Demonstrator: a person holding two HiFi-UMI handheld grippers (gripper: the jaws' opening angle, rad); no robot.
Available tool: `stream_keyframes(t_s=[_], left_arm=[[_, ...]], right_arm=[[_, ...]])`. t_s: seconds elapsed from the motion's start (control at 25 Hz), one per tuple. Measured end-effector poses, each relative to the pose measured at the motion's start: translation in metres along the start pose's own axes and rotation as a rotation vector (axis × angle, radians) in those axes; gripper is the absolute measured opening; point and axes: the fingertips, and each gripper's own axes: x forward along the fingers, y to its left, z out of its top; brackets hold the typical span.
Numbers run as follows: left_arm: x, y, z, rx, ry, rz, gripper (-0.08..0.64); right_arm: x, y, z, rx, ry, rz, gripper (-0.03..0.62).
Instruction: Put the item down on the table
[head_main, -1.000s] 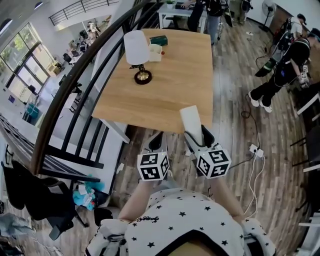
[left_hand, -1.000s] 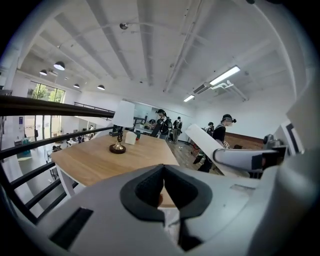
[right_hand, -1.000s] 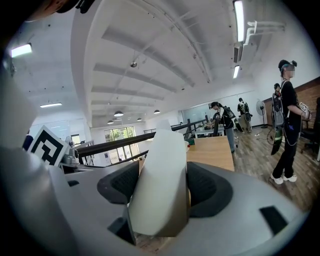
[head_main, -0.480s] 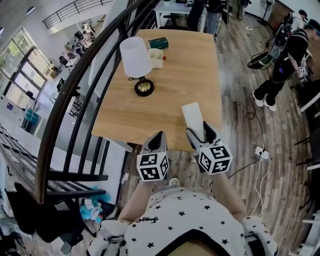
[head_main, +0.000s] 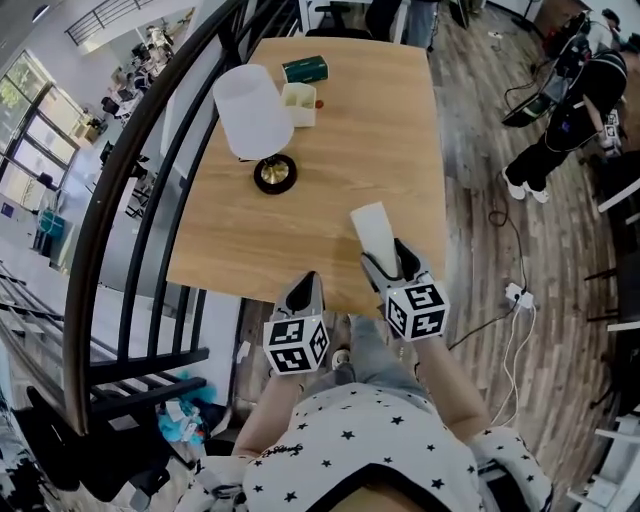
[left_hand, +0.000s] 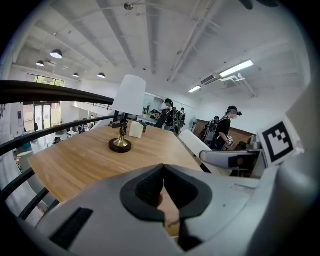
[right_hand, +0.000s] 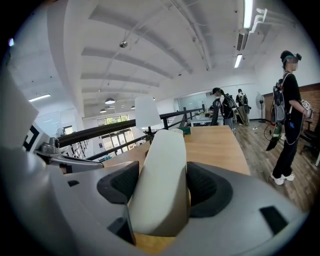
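A white oblong item (head_main: 373, 226) sticks forward out of my right gripper (head_main: 385, 262), which is shut on it over the near edge of the wooden table (head_main: 370, 130). In the right gripper view the item (right_hand: 162, 175) fills the space between both dark pads (right_hand: 207, 187), tilted up and forward over the tabletop (right_hand: 215, 145). My left gripper (head_main: 308, 283) hangs just left of it at the table's near edge, shut with nothing between its tips (left_hand: 163, 172). The left gripper view shows the item (left_hand: 192, 142) and the right gripper (left_hand: 230, 159) off to the right.
A lamp with a white shade (head_main: 252, 112) and brass base (head_main: 273, 175) stands mid-left on the table. Behind it sit a small white box (head_main: 298, 103) and a green box (head_main: 305, 69). A black railing (head_main: 130, 200) runs along the left. A person (head_main: 570, 110) stands at far right.
Both grippers have moved forward and lower toward the table. The white item, still gripped, now reaches over the tabletop's near edge.
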Motion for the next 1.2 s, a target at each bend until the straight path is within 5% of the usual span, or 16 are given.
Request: stream_keyframes(t_s=[0.56, 1.2], left_arm=[[0.092, 0.028, 0.005, -0.021, 0.088, 0.033, 0.012], [0.133, 0.028, 0.007, -0.04, 0.133, 0.037, 0.012]], right_arm=[[0.114, -0.063, -0.061, -0.024, 0.246, 0.028, 0.292], [0.159, -0.075, -0.114, -0.082, 0.433, 0.065, 0.293]])
